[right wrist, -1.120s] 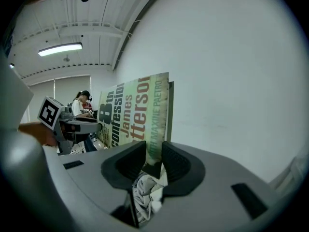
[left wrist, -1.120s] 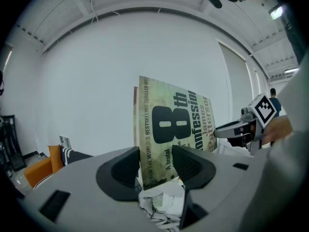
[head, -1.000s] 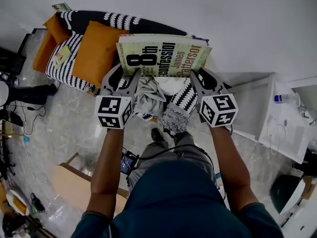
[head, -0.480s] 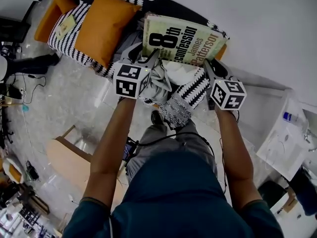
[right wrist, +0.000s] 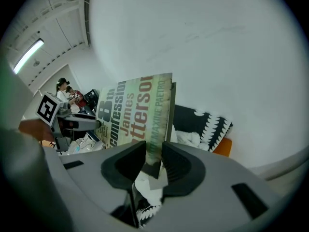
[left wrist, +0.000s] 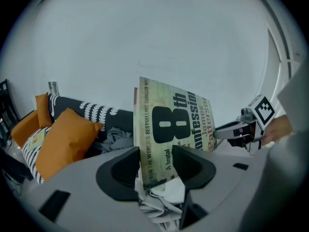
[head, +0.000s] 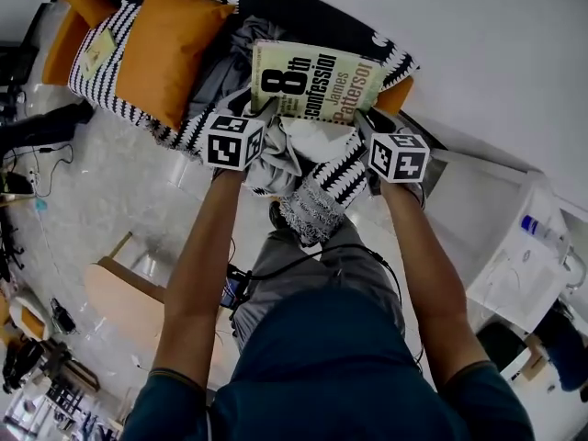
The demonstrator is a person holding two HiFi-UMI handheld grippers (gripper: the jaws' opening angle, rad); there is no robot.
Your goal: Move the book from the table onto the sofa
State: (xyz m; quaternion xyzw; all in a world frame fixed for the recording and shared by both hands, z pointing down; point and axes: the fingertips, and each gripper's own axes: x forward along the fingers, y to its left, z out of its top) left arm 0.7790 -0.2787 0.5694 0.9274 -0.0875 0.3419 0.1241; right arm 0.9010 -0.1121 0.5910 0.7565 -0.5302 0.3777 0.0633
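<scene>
Book (head: 317,81) pinched by left gripper (head: 265,110) and right gripper (head: 364,118) over sofa (head: 296,9)

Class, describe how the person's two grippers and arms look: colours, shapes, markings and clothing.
The left gripper and right gripper match: grey plastic bodies, each with two dark, rounded jaws. Each carries a white cube printed with black square markers. The person wears a dark teal short-sleeved shirt, and the forearms are bare.
</scene>
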